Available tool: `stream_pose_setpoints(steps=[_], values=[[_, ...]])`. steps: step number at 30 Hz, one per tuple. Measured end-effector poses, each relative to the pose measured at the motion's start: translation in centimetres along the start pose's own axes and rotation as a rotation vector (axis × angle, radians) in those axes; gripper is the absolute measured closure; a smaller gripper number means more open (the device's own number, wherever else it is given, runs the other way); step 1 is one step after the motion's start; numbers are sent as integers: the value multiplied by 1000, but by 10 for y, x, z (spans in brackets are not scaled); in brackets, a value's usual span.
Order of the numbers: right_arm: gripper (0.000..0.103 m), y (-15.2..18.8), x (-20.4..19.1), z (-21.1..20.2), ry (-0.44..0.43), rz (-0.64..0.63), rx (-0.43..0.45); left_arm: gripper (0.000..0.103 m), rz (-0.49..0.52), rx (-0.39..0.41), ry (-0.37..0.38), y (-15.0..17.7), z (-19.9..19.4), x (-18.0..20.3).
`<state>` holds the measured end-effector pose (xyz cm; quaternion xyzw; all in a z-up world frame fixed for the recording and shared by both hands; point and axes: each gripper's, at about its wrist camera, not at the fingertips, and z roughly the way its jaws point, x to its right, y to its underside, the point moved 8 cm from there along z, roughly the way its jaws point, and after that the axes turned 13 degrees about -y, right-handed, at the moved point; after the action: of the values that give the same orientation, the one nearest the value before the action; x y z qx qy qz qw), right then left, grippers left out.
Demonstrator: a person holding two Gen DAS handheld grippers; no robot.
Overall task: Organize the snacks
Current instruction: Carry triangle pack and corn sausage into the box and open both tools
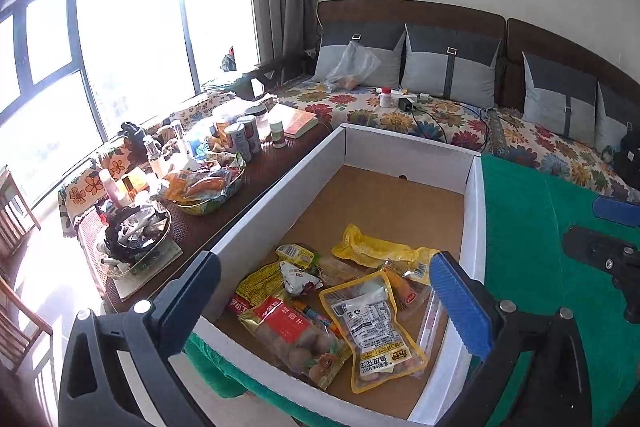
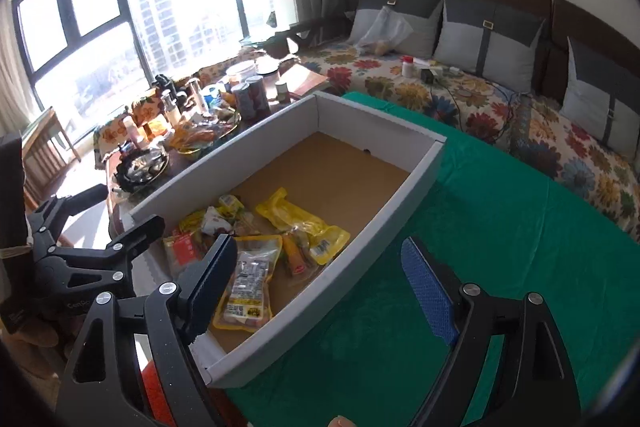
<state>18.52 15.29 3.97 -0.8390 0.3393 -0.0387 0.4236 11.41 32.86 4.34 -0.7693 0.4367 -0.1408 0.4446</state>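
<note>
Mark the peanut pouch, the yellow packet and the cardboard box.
peanut pouch (image 1: 370, 323), left wrist view, white label.
yellow packet (image 1: 372, 247), left wrist view, its middle.
cardboard box (image 2: 240, 163), right wrist view, left wall.

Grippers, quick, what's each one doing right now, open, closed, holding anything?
Left gripper: open, holding nothing, above the snack box.
Right gripper: open, holding nothing.

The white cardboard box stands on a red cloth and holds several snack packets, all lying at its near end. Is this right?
Not quite. The white cardboard box stands on a green cloth, not a red one; the right wrist view shows this clearly. The rest holds: several snack packets lie at its near end, and the far part of the brown floor is bare.
</note>
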Motion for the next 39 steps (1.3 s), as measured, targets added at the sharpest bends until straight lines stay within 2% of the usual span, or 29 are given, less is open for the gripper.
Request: stream_pose_setpoints(steps=[4,7,12,19,23,27,33,39], values=[[16,5,-7,-5,-4,-15,-20,0,-75,-50,13,-1,-5,-7],[16,9,-9,-2,15,-10,-45,0,-88,-83,-10,3,-3,-11],[16,8,-9,2,10,25,-50,0,-67,-85,-81,10,0,-19],[16,4,-24,17,31,20,-82,0,-29,-64,-102,14,3,-28],[16,4,-33,27,34,17,-97,0,22,-51,-177,15,4,-34],[16,3,-39,37,40,14,-121,0,30,-48,-156,15,5,-38],[16,-1,-46,48,57,-1,-138,0,16,-143,-100,25,20,-42],[16,1,-48,54,61,-4,-155,0,-13,-211,-92,35,35,-48]])
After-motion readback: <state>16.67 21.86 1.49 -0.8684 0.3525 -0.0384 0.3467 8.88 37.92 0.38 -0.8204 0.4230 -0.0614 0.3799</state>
